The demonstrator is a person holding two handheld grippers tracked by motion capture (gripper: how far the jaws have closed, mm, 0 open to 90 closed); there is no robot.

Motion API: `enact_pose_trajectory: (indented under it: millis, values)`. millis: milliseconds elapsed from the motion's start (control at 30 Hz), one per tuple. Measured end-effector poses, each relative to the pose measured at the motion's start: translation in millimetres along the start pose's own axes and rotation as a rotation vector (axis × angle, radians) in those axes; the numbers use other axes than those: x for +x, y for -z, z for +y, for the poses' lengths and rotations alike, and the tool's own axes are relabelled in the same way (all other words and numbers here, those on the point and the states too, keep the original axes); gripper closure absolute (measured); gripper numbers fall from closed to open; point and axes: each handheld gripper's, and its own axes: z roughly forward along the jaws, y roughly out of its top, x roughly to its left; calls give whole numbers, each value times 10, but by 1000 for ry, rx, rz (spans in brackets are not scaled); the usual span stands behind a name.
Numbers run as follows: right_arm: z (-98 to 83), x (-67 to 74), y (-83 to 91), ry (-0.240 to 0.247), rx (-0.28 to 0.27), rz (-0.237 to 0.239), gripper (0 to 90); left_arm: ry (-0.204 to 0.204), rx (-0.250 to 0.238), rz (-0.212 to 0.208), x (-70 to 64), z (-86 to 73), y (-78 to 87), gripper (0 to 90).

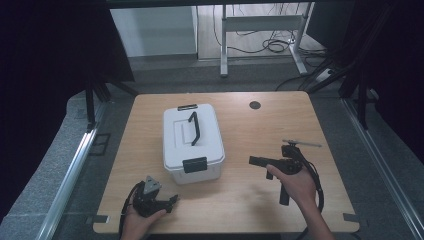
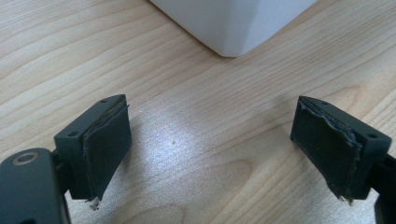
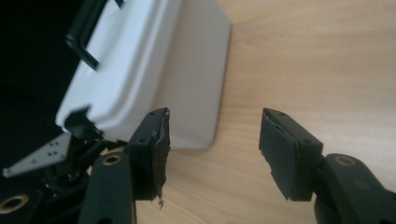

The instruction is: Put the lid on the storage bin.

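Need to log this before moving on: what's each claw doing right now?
Left claw: open, holding nothing, over bare table.
Right claw: open, holding nothing, beside the white box.

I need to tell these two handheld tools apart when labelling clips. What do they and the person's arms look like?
Both are black. The left tool carries a grey three-cornered plate on top; the right tool has a thin grey bar at its far end. A black cable trails from each. Their dark pads are frayed at the edges. The forearms are bare, no sleeves.
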Motion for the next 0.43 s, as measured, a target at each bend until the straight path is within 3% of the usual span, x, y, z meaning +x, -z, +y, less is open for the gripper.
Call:
enact_pose_trajectory:
  millis: [200,433]
  values:
    - [-169,-204,27,-29,12,-19,421,2,0,0,-1,0,0,121]
    - [-171,-219,68,-42,-6,12,421,2,0,0,1,1,-1,121]
